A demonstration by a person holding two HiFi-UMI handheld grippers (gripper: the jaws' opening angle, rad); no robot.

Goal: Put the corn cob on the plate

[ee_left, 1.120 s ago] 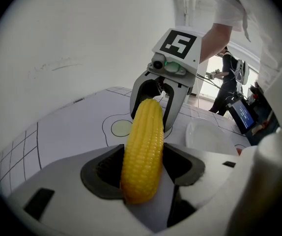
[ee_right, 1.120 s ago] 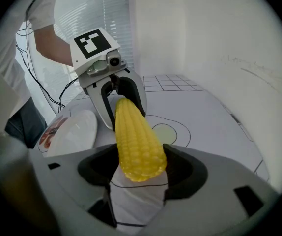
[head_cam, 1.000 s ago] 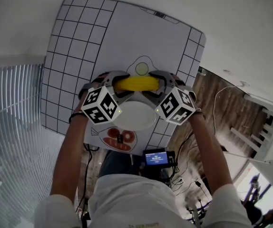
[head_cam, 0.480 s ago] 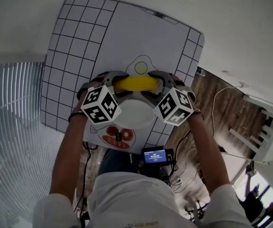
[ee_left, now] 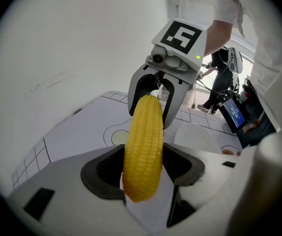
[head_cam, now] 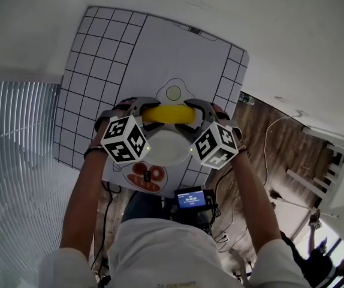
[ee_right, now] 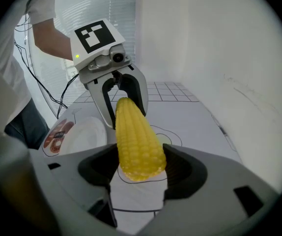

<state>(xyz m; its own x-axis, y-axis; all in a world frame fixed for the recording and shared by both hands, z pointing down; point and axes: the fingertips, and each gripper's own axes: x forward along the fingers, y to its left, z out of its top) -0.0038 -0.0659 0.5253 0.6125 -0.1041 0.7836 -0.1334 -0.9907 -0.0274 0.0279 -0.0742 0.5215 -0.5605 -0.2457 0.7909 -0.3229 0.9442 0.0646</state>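
Not much has changed in the last second. The corn cob (head_cam: 169, 114) is still up in the air, pinched at its 2 ends: left tongs (head_cam: 143, 110) clenched on one tip, right tongs (head_cam: 194, 111) on the other. It's maybe drifted a touch nearer the plate (head_cam: 169, 149), which sits on the worktop (head_cam: 154, 47) just on the person's side of it. I'd say the set-down is still to come.

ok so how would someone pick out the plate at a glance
Start at the white mat with gridded edges. On its near side, toward the person from the yellow corn cob, sits the plate. It is the only real dish, plain white, between a printed egg and a printed red food picture.
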